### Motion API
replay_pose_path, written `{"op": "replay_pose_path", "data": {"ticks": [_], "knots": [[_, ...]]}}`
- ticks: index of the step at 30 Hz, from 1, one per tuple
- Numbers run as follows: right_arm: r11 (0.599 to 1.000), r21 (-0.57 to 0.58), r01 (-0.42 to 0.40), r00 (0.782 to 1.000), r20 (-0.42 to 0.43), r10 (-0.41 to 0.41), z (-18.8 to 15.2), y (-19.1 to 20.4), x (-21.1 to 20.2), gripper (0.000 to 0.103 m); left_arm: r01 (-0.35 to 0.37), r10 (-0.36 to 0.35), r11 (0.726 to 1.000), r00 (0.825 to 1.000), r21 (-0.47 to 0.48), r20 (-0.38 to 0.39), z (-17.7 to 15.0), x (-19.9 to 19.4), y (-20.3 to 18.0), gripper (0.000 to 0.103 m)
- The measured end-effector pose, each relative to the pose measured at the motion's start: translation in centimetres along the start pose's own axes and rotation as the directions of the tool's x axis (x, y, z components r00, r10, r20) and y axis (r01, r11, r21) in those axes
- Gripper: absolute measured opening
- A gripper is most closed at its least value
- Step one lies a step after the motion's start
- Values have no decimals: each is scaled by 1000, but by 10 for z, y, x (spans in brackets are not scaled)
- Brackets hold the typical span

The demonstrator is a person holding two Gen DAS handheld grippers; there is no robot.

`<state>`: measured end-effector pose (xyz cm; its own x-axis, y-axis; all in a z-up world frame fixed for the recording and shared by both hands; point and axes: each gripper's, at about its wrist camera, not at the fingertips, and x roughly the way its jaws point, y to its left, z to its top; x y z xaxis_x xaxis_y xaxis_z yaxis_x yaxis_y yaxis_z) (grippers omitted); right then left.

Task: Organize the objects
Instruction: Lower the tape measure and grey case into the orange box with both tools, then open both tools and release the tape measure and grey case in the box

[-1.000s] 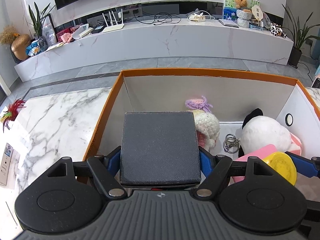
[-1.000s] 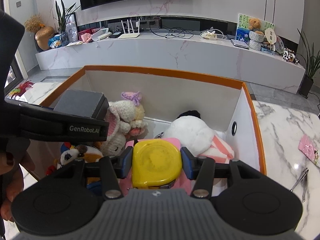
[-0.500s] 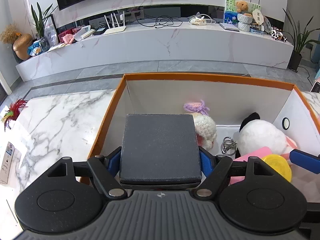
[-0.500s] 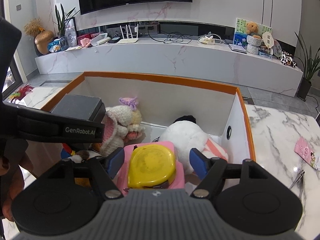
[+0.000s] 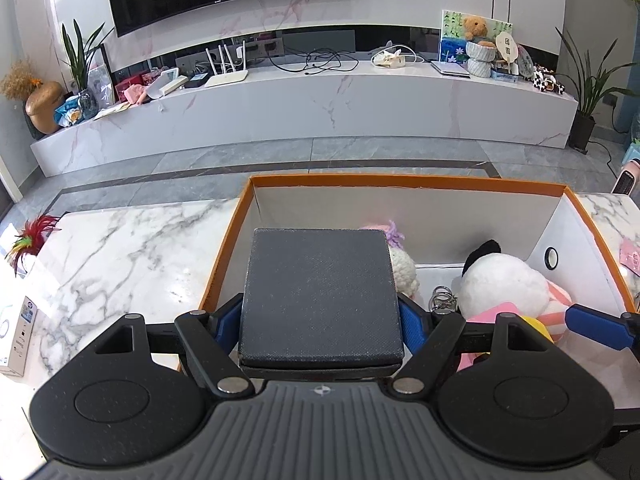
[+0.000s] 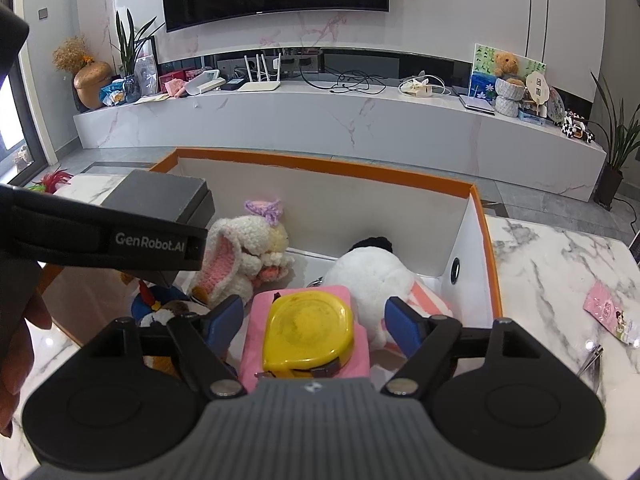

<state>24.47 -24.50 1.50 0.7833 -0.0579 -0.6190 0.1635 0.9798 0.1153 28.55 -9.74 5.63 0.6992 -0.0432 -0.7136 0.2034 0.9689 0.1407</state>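
The right gripper [image 6: 314,320] had just been opening; its fingers [image 6: 228,316] stood clear on either side of the yellow tape measure [image 6: 308,326], which lay on a pink block [image 6: 304,300] inside the orange-rimmed box [image 6: 320,160] on the bench [image 6: 560,264]. That item looked delivered. The left gripper [image 5: 320,316] held a dark grey case [image 5: 320,296] between its fingers, gripped wide, over the box's left end above the soft toys [image 6: 248,248]. The next move probably called for lowering the case into free space and releasing it.
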Motion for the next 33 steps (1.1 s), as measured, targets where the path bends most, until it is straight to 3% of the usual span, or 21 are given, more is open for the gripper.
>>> {"op": "replay_pose_path", "data": {"ticks": [20,29,33], "knots": [[999,-36,9,997,74,-6,-4,11,-51,84,7,-8,1000,998,20,57,-11,-53,7,89],[997,-68,-34,994,103,41,-16,17,-91,86,21,-26,995,998,95,53,-44,-92,29,89],[997,-41,-73,993,91,76,-25,13,-106,86,61,-66,988,997,141,30,-72,-114,38,89]]}}
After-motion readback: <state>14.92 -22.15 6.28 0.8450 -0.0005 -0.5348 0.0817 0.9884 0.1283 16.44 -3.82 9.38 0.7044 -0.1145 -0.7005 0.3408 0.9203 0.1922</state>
